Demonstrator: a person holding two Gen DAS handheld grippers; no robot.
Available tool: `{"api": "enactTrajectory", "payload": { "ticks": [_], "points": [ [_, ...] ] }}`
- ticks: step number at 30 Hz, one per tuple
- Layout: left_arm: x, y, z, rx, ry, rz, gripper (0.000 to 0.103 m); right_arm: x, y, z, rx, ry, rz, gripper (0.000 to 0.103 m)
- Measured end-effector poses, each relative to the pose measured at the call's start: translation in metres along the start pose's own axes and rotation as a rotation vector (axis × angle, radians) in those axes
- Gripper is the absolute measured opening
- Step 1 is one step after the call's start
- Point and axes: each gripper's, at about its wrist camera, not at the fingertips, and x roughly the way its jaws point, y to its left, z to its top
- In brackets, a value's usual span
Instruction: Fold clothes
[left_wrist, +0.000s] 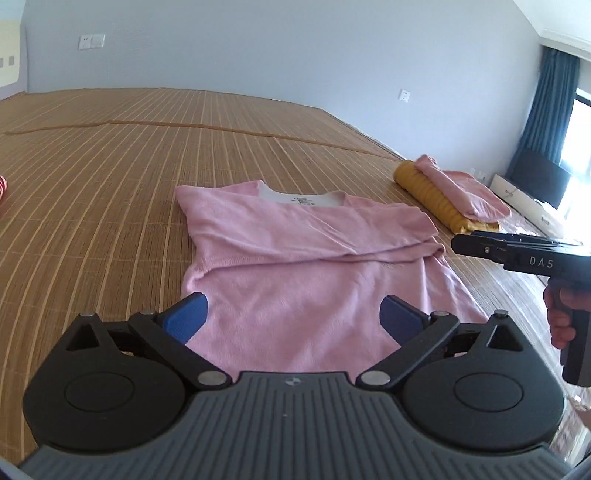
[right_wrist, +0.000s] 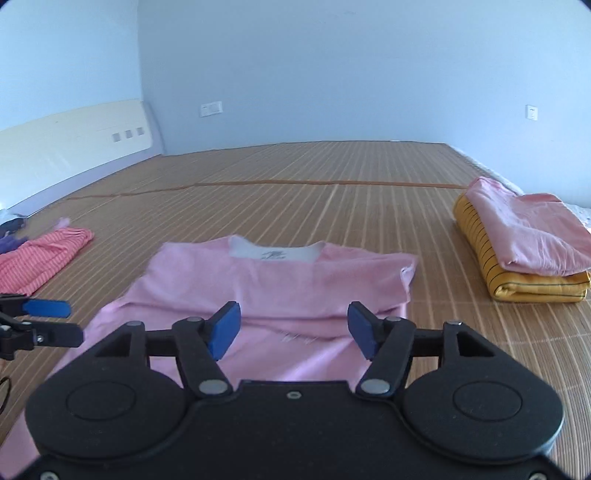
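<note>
Between both grippers' spread fingers (left_wrist: 186, 319) lies the pink shirt (left_wrist: 295, 266), ungrasped.

Daylight floods in from a window (left_wrist: 576, 147) at the right edge of the left wrist view, blowing the panes out to white and laying glare along the bamboo mat (left_wrist: 110, 177) nearby. Elsewhere light is soft and even, shadows faint. Fisheye distortion bows the mat's slats and darkens the corners. The right wrist view is hazier, the pink shirt (right_wrist: 266, 288) slightly blurred.
</note>
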Motion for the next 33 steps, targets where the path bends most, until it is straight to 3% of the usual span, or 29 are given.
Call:
{"api": "enactTrajectory", "payload": {
  "ticks": [5, 8, 11, 16, 18, 20, 22, 25, 28, 30, 32, 33],
  "points": [
    [-0.057, -0.047, -0.071, 0.097, 0.017, 0.031, 0.102, -0.044, 0.069, -0.082, -0.076, 0.055, 0.027, 0.058],
    [-0.076, -0.06, -0.108, 0.235, 0.064, 0.15, 0.102, -0.061, 0.085, -0.117, -0.123, 0.062, -0.02, 0.057],
    [-0.088, -0.052, -0.135, 0.347, 0.135, 0.256, 0.102, -0.074, 0.073, -0.129, -0.142, 0.096, -0.111, 0.058],
    [-0.137, -0.009, -0.146, 0.24, 0.159, 0.319, 0.102, -0.093, 0.042, -0.135, -0.078, 0.107, -0.187, 0.064],
    [-0.155, -0.004, -0.145, 0.222, 0.118, 0.336, 0.102, -0.1, 0.043, -0.131, -0.061, 0.092, -0.185, 0.062],
    [-0.17, -0.002, -0.136, 0.174, 0.039, 0.303, 0.102, -0.103, 0.06, -0.123, -0.077, 0.043, -0.114, 0.058],
    [-0.168, 0.0, -0.12, 0.166, -0.004, 0.304, 0.102, -0.092, 0.09, -0.114, -0.098, 0.023, 0.023, 0.054],
    [-0.146, 0.004, -0.094, 0.227, -0.05, 0.384, 0.102, -0.068, 0.141, -0.112, -0.178, 0.026, 0.211, 0.035],
    [-0.121, 0.025, -0.073, 0.13, -0.047, 0.34, 0.102, -0.039, 0.172, -0.112, -0.194, 0.016, 0.255, 0.023],
    [-0.096, 0.042, -0.065, 0.035, 0.007, 0.297, 0.102, -0.023, 0.184, -0.114, -0.195, 0.041, 0.286, 0.023],
    [-0.074, 0.048, -0.068, 0.025, 0.056, 0.274, 0.102, -0.015, 0.194, -0.119, -0.238, 0.08, 0.289, 0.022],
    [-0.066, 0.047, -0.072, 0.039, 0.079, 0.299, 0.102, -0.017, 0.198, -0.123, -0.274, 0.073, 0.274, 0.022]
  ]
}}
